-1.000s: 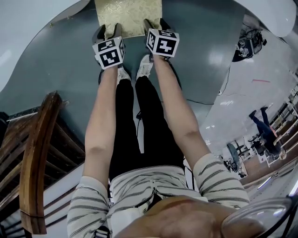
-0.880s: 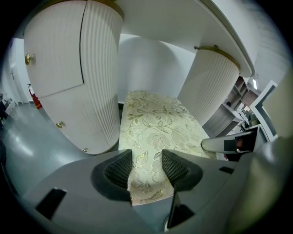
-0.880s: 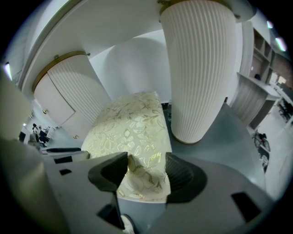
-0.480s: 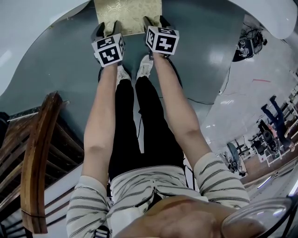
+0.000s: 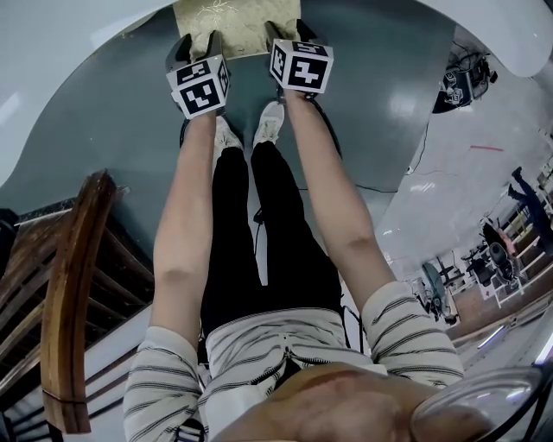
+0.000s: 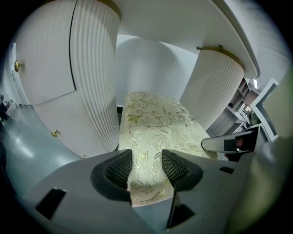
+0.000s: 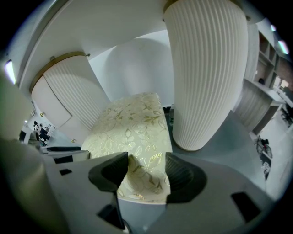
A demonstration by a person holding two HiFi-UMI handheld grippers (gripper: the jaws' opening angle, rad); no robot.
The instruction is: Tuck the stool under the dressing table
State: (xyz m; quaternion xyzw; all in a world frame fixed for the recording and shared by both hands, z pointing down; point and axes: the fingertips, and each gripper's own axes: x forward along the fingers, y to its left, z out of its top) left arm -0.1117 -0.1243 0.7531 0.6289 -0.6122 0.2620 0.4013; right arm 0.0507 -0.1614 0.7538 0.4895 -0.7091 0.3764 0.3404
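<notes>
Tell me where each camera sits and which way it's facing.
Head view: on the person's head, looking steeply down at the stool; arms, legs, the left hand-held gripper and right hand-held gripper show.
Left gripper view: on the left hand-held gripper, looking along its jaws, shut on the stool, towards the dressing table.
Right gripper view: on the right hand-held gripper, same way; its jaws grip the stool too.
All three share the stool.

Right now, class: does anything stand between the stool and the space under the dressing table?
Nothing visible does. The stool is partly in between the left pedestal and right pedestal of the dressing table, and the recess beyond it looks bare.
</notes>
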